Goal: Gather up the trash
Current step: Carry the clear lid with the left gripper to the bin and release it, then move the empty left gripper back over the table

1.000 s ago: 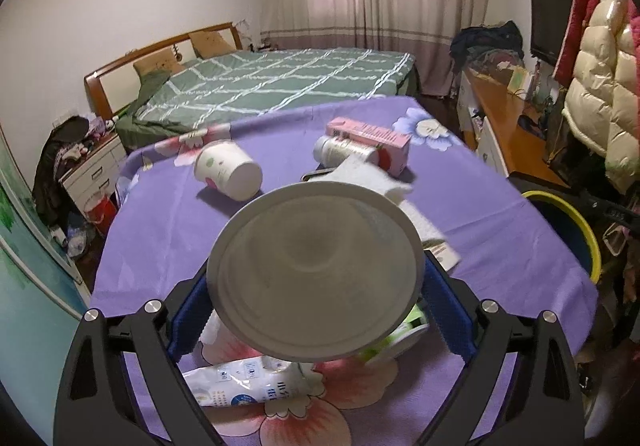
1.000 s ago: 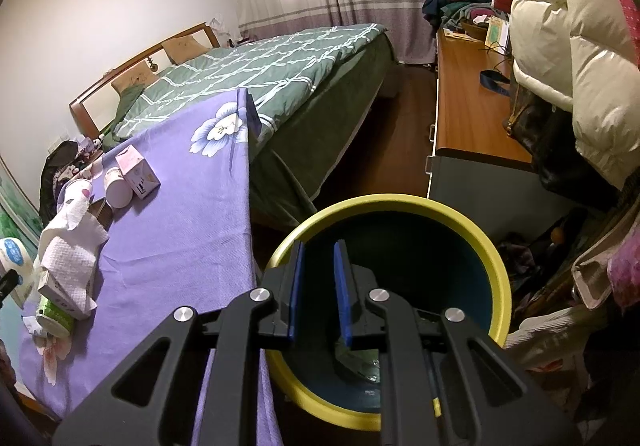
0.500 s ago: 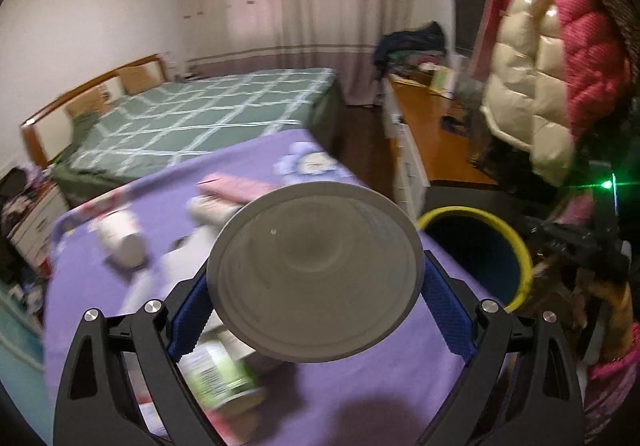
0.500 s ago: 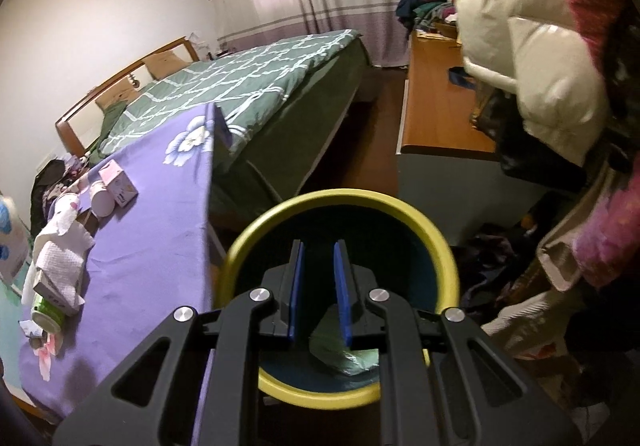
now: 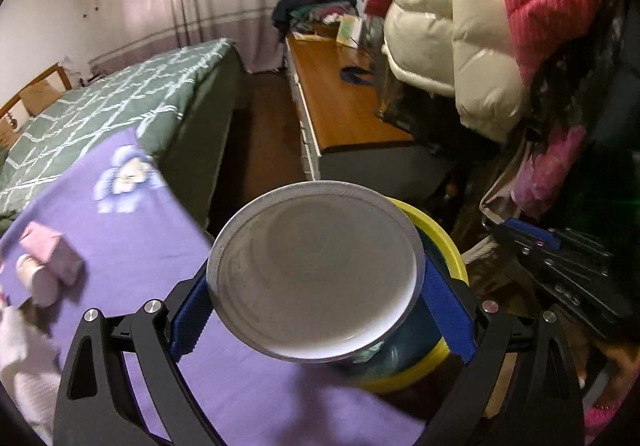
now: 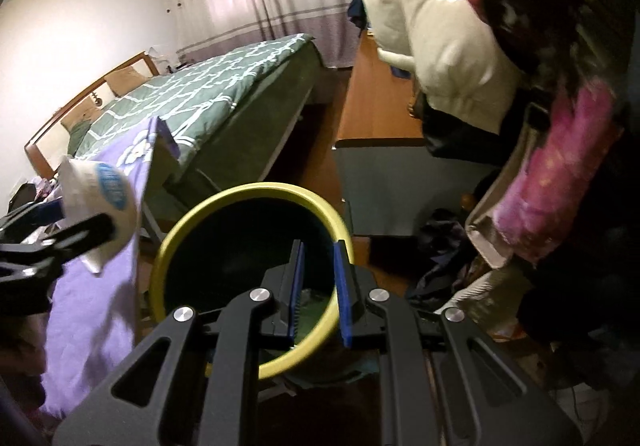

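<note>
Gripping one white paper cup (image 5: 316, 270) across its side wall with the blue pads of the left claw (image 5: 320, 310), base facing the camera, at the right edge of the purple-clothed table (image 5: 140, 238) and partly over the yellow-rimmed bin (image 5: 452, 246). Hovering the right claw (image 6: 319, 258) above the bin's mouth, jaws standing narrowly apart and clasping nothing. Judging the cup as very light, thin-walled and easy to crush or let slip, so squeezing only gently across the middle of the wall, not at the flared rim. Counting one cup in hand, one bin, and, far left on the table, one pink carton (image 5: 48, 254), one small tub (image 5: 34, 278) lying just beside it, and one blurred heap of white tissue (image 5: 20, 346) nearer. Not making out any further trash from here.
</note>
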A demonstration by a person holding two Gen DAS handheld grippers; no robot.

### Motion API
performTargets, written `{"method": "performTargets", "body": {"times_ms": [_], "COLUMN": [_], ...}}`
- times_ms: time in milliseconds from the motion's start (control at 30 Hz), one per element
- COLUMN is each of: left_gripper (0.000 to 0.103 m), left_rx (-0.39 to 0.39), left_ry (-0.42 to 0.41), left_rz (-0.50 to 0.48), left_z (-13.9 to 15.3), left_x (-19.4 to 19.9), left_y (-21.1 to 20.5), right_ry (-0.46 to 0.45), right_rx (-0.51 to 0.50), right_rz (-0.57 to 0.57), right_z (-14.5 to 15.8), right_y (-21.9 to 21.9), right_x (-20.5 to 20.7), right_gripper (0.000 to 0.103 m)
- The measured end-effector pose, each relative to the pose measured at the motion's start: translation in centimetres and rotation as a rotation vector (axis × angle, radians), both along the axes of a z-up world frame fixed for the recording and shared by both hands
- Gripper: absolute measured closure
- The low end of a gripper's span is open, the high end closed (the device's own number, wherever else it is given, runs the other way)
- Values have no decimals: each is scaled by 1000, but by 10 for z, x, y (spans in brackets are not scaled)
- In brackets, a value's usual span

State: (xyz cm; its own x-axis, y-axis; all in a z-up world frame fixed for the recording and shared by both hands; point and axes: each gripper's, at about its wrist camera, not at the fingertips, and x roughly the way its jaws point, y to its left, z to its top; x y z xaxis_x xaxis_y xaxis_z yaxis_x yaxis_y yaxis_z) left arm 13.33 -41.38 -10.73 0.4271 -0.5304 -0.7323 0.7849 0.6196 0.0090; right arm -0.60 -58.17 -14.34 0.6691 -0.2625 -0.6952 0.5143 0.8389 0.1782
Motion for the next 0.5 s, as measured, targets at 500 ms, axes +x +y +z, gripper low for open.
{"method": "performTargets", "body": {"times_ms": [500], "left_gripper": [6], "left_rx": [26], "left_ry": [27], "left_rz": [20], "left_z": [-3], "left_x": [0], "left_y": [1], "right_ry": [3], "right_rx": [7], "right_rz": [5], "right_z": [-1], "right_y": [2], "right_x": [-1], "right_gripper": [82]}}
